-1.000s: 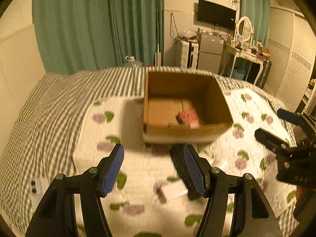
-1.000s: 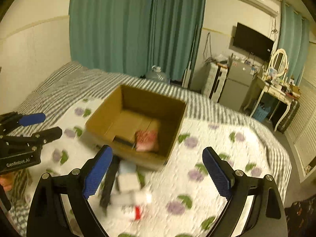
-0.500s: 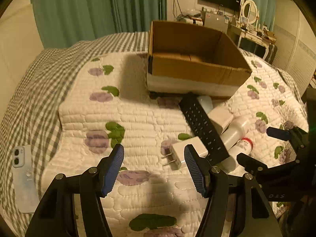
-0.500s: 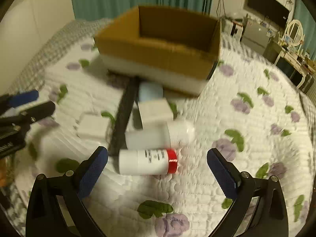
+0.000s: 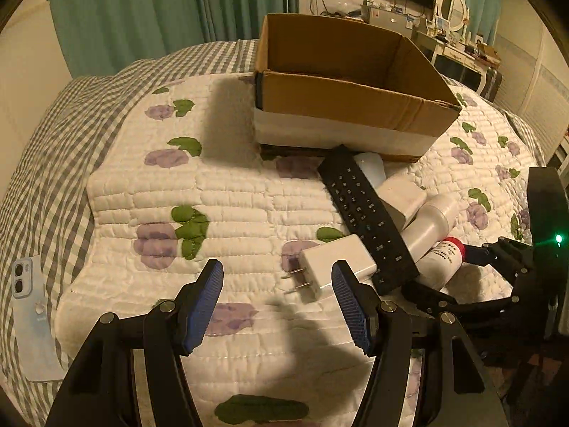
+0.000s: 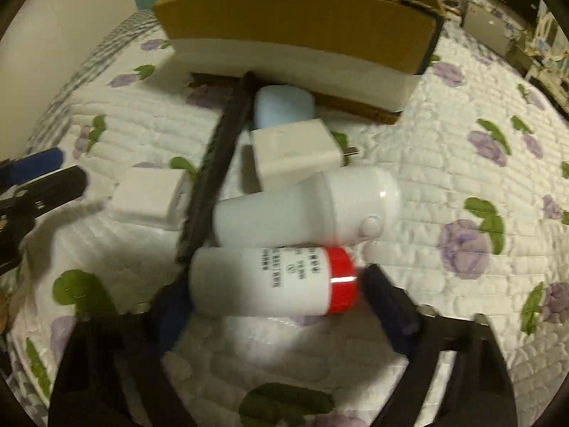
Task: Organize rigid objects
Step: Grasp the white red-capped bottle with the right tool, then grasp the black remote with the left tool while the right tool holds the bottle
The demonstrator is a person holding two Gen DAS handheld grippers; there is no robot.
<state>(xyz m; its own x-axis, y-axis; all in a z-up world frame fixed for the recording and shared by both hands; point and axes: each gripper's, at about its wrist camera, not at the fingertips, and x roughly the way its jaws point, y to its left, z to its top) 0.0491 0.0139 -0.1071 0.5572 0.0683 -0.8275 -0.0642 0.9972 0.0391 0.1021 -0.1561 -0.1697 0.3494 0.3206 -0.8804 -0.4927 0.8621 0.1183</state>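
Note:
A white bottle with a red cap (image 6: pixel 263 281) lies sideways on the quilt, between the fingers of my right gripper (image 6: pixel 272 302). Its jaws are closing on the bottle's two ends, with a thin gap still showing at the cap. Behind it lie a larger white bottle (image 6: pixel 309 210), a white plug cube (image 6: pixel 295 153), a pale blue object (image 6: pixel 284 106) and a black remote (image 6: pixel 220 163). My left gripper (image 5: pixel 277 302) hangs open over bare quilt, and a white charger (image 5: pixel 338 263) sits just past its right finger. The open cardboard box (image 5: pixel 348 106) stands behind the pile.
A pale blue phone (image 5: pixel 32 320) lies on the checked sheet at the far left. The flowered quilt (image 5: pixel 213 195) covers the bed. Green curtains, a wall television and a dressing table stand beyond the bed.
Both grippers have dropped toward the quilt, so the box's inside is no longer seen. My right gripper's fingers have come in from wide apart to either end of the red-capped bottle.

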